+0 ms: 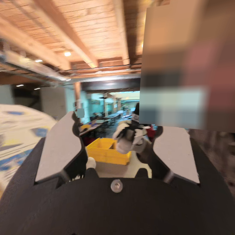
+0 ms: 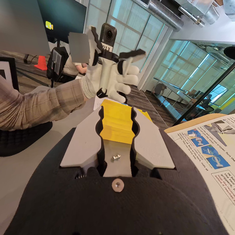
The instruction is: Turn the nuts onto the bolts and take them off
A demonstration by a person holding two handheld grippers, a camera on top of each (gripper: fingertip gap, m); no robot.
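A small silver bolt with a nut on it (image 2: 115,158) lies on the grey table (image 2: 38,159). In the right wrist view it shows between the bases of my fingers, untouched. My right gripper (image 2: 117,109) is open and empty, just above the table. My left gripper (image 2: 117,40) is held high in a white-gloved hand (image 2: 114,81), jaws wide open and empty. In the blurred left wrist view my left gripper (image 1: 117,122) points up toward the wooden ceiling, fingers far apart.
A yellow bin (image 2: 117,127) stands just beyond the bolt and also shows in the left wrist view (image 1: 108,152). A printed instruction sheet (image 2: 203,159) lies on a tan board at the right. A plaid sleeve (image 2: 38,101) crosses the left. A black chair seat (image 2: 19,137) is at the left. One gripper's finger ends stand about 15 cm off the other's.
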